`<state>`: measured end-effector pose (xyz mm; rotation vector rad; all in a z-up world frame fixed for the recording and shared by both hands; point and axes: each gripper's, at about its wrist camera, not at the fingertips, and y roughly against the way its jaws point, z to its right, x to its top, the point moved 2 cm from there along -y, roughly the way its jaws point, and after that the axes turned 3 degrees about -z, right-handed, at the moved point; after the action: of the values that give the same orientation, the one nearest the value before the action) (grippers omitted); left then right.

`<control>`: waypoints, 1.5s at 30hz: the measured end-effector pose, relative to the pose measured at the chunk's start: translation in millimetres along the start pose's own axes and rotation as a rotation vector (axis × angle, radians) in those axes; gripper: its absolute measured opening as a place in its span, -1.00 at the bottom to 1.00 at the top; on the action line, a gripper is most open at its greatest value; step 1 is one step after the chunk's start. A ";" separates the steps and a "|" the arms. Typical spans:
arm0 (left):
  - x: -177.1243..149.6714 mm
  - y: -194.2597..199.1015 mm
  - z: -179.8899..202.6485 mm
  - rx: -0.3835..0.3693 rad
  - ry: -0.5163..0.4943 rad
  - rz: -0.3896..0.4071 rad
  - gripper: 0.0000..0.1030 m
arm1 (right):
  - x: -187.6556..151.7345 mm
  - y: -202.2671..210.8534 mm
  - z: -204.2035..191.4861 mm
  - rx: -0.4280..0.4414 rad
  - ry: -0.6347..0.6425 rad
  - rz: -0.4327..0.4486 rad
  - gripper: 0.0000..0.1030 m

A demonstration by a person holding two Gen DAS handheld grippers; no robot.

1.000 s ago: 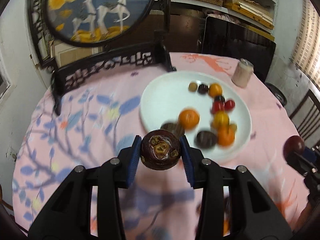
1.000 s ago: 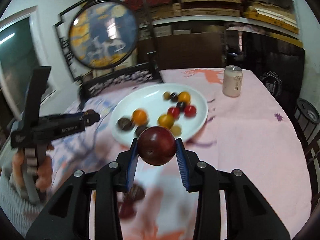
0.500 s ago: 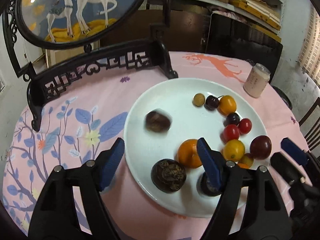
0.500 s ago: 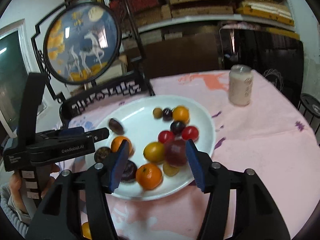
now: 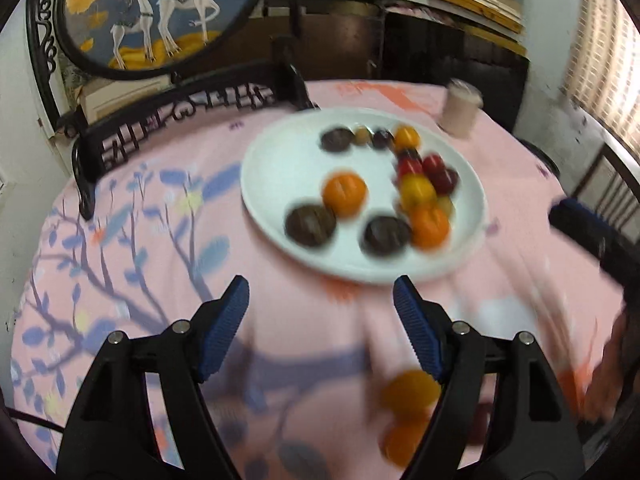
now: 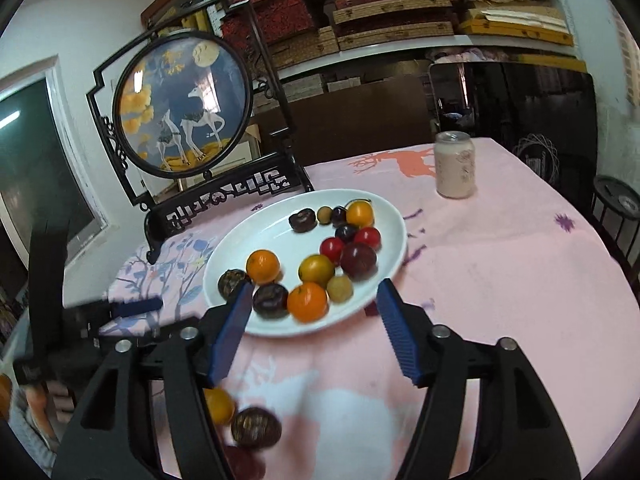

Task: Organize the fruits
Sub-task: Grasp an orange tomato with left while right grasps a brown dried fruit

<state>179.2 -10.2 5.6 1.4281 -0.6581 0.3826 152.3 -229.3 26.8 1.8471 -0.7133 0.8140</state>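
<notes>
A white plate (image 5: 276, 152) (image 6: 248, 240) on the pink tablecloth holds several fruits: oranges (image 6: 262, 266), dark brown passion fruits (image 6: 270, 300), a dark red plum (image 6: 358, 260), red and yellow cherry tomatoes. My left gripper (image 5: 320, 312) is open and empty, hovering in front of the plate. My right gripper (image 6: 314, 320) is open and empty at the plate's near rim. Loose fruits lie on the cloth near me: an orange (image 5: 410, 392) (image 6: 218, 406) and a dark brown passion fruit (image 6: 256, 427).
A black-framed round deer screen (image 6: 182, 104) stands behind the plate at left. A pale can (image 6: 455, 164) stands at the back right. The left gripper shows at the left of the right wrist view (image 6: 92, 312). Shelves line the back wall.
Both grippers have pulled back from the plate toward me, staying open. The passion fruit and the plum they let go of earlier lie on the plate.
</notes>
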 end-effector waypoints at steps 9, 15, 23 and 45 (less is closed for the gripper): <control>-45.4 13.6 27.6 -0.035 -0.110 -0.003 0.52 | -8.1 14.5 10.4 0.005 -0.048 -0.001 0.41; -48.8 -0.1 30.8 0.000 -0.144 -0.032 0.61 | -8.4 15.1 9.1 0.014 -0.048 -0.007 0.41; -41.1 5.6 -45.6 0.113 0.079 -0.028 0.49 | -9.1 16.8 7.5 0.025 -0.051 -0.006 0.41; -53.9 -12.3 2.8 0.003 -0.092 -0.063 -0.21 | -13.4 12.4 0.2 0.052 -0.036 -0.039 0.41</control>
<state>144.8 -7.0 -37.7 1.4726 -0.6850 0.2701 134.8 -232.4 22.8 1.9205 -0.6826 0.7830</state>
